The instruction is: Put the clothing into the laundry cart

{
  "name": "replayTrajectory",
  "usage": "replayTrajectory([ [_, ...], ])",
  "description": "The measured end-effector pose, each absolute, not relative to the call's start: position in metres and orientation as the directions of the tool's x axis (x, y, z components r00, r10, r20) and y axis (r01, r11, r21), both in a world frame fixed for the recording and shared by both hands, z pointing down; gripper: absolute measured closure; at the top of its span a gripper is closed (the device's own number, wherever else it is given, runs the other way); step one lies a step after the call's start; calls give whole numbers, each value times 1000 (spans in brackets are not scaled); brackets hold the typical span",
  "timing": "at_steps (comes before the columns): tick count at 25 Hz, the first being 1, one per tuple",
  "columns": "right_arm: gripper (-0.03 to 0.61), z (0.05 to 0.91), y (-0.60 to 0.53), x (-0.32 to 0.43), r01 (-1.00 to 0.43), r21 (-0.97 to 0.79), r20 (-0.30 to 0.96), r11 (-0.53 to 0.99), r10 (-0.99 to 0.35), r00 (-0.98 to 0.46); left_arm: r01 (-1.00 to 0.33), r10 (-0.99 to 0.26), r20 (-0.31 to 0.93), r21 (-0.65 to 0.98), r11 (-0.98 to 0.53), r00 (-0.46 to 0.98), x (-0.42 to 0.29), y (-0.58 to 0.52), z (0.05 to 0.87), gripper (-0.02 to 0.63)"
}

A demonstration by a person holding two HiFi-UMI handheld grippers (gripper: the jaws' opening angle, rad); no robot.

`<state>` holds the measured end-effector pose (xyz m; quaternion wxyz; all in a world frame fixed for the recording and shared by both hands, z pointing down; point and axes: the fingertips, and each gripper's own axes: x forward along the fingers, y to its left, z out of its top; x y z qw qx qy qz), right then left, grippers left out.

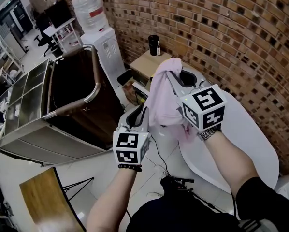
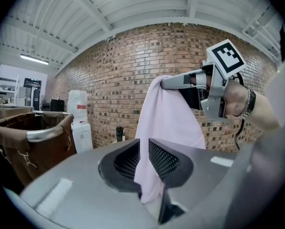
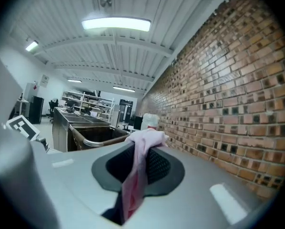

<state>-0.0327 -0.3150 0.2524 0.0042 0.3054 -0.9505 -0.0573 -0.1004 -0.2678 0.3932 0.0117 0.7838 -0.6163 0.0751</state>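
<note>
In the head view the pink garment (image 1: pixel 163 100) hangs in the air right of the laundry cart (image 1: pixel 93 92), not yet inside, while the left gripper view shows the left gripper (image 2: pixel 143 152) pinching its lower edge and the right gripper view shows the right gripper (image 3: pixel 138 157) clamped on its top.

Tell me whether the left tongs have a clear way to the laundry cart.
Probably yes: the left tongs, shut on the pink garment, are beside the open-topped laundry cart with nothing between. The right tongs grip the same garment, so both must go.
</note>
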Motion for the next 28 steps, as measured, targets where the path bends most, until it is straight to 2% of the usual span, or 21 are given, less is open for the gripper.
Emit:
replayTrajectory([
  [16, 534, 98, -190, -117, -394, 217, -59, 893, -391, -919, -991, -996, 80, -125, -49, 39, -173, -148, 277, 555],
  [28, 534, 16, -143, -163, -366, 259, -89, 894, -355, -930, -987, -997, 34, -151, 57, -63, -222, -73, 235, 555],
])
